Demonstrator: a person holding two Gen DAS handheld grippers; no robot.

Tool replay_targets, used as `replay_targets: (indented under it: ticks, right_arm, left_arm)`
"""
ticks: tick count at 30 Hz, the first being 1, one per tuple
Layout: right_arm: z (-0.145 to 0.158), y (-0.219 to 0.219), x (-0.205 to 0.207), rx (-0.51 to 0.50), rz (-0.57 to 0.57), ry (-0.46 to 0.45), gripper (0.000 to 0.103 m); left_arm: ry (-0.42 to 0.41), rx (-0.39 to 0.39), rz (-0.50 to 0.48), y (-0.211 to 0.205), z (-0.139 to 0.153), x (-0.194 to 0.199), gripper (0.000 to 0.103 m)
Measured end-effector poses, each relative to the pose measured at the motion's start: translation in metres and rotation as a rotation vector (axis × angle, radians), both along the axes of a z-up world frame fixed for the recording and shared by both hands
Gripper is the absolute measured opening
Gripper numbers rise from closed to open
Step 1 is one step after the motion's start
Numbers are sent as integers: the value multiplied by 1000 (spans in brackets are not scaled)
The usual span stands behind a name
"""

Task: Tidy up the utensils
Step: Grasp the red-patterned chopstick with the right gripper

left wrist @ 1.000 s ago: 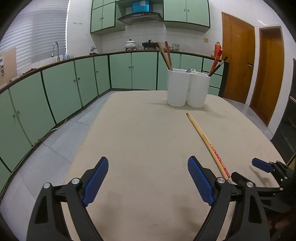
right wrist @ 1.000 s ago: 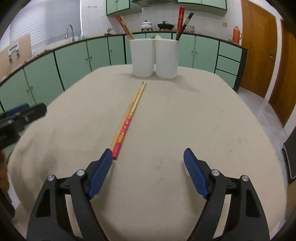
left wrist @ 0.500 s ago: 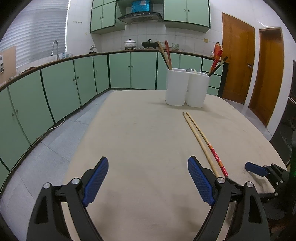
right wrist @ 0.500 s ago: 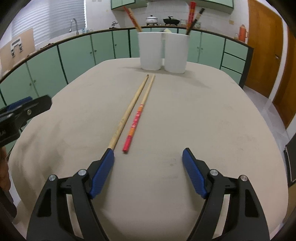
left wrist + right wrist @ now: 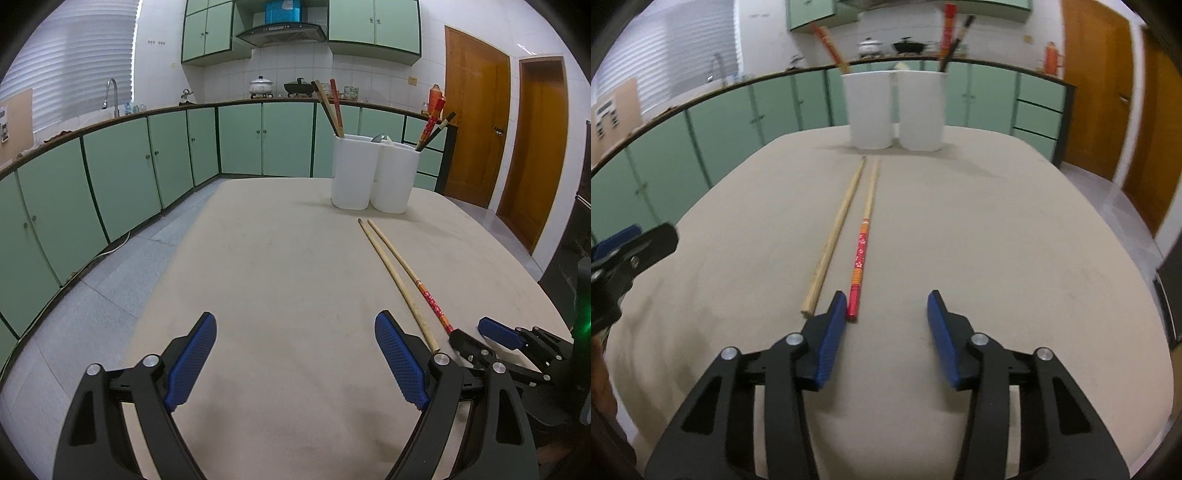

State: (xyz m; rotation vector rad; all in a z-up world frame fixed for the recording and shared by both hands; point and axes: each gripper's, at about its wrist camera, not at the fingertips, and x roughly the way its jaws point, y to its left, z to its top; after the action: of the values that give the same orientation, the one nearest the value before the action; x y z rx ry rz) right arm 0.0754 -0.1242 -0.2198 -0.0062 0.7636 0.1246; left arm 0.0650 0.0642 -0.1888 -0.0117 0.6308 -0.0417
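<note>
From the left wrist, the left gripper (image 5: 295,363) is gaping wide over bare table (image 5: 280,266), both chopsticks (image 5: 400,280) lying beyond its right finger.

From the right wrist, the right gripper (image 5: 886,314) is closing, unpressed; the red-ended chopstick (image 5: 862,247) is lying just inside its left pad.

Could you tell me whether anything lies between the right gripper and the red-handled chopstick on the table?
Nothing visible does. The right gripper is closing with the red-handled chopstick end just inside its near finger, not yet pinched. The plain wooden chopstick lies beside it, outside the jaws, and bare table runs to the white holder.
</note>
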Motion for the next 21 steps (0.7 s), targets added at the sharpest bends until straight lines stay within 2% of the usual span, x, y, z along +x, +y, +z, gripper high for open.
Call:
replay_targets:
  ticks: [6,8,11,13,14,17,21]
  right_arm:
    - [-1,6,-1,-17,21,-7,42]
    - [-2,9,1,-23,33,-6,39]
    - [-2,8,4,-21,43,-2,25]
    - [-3,7,6,-6,54,1,7]
    - [-2,6,6,1,56,3,5]
    - [-1,0,7,37,56,7,5]
    - [10,-10,4,38,32,-44,5]
  left_arm:
    - [2,-7,5,2,-1,0,86]
    - [3,-11,6,2,-1,-1,86]
    - [1,-12,3,1,-1,-2,86]
    - [1,-12,1,0,-1,-2,86]
    - [1,-13,0,0,-1,-2,86]
    - [0,-14,-4,-3,0,-3,86]
    - [-6,-12,-16,-11,2,-2,86]
